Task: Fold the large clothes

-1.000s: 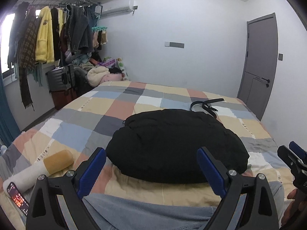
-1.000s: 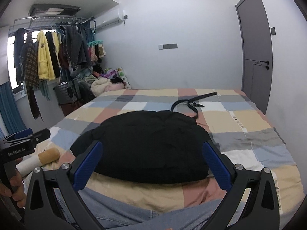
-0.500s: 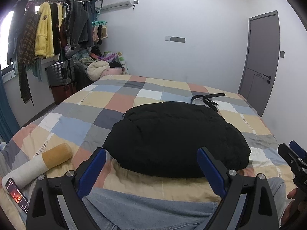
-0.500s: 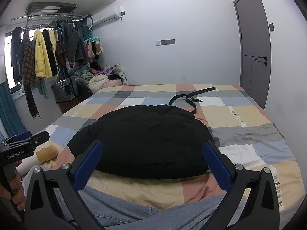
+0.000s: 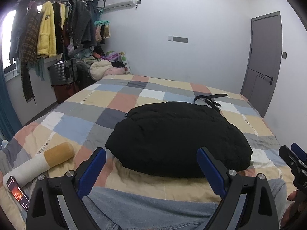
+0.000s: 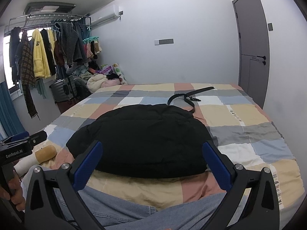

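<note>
Black jacket: matt, quilted, puffy cloth with a faintly crinkled surface. Bedspread: soft woven cloth in checked patches, matt and lightly creased. Belt: smooth black strap with a slight sheen (leather or imitation cannot be told). Left gripper and right gripper: matt black rigid frames, ribbed blue finger pads, bright metal screw heads. Jeans: pale blue denim. Suitcase: hard ribbed grey shell.
</note>
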The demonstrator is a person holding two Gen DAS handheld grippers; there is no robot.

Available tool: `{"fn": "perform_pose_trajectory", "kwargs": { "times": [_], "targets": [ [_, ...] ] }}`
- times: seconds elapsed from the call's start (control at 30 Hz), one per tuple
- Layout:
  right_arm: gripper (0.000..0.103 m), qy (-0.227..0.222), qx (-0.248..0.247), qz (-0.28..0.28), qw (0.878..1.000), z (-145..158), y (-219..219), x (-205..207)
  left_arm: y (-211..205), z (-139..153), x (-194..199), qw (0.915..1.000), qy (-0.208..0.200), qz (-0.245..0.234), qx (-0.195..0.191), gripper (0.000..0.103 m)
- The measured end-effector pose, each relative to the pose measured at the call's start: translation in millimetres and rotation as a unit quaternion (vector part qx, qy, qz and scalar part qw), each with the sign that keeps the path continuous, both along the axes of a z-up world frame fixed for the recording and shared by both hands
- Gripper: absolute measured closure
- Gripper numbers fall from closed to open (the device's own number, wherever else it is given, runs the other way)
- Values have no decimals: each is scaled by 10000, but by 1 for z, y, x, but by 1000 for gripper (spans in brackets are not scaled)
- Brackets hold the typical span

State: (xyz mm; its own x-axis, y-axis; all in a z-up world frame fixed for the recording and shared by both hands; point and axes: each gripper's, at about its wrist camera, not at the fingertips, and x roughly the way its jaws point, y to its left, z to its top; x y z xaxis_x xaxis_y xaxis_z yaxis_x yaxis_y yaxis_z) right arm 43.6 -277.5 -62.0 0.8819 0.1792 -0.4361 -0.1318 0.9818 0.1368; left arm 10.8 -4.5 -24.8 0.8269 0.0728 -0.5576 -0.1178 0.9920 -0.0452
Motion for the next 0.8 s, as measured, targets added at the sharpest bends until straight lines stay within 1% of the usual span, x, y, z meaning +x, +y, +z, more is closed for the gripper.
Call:
{"fn": "perform_pose_trajectory", "kwargs": {
  "times": [0.13, 0.27, 0.37, 0.8],
  "targets": [
    [0, 49, 7, -27, 10000, -3, -2, 3, -1, -2, 2, 9999, 103, -46, 29, 7],
    [0, 63, -8, -31, 10000, -4, -3, 4, -2, -5, 3, 9997, 181, -125, -42, 7],
    [0, 74, -22, -21, 10000, -4, -3, 4, -4, -6, 3, 9998, 184, -101, 34, 7],
    [0, 104, -68, -43, 9999, -4, -1, 5, -2, -4, 1, 9998, 159, -105, 8, 7]
  ]
}}
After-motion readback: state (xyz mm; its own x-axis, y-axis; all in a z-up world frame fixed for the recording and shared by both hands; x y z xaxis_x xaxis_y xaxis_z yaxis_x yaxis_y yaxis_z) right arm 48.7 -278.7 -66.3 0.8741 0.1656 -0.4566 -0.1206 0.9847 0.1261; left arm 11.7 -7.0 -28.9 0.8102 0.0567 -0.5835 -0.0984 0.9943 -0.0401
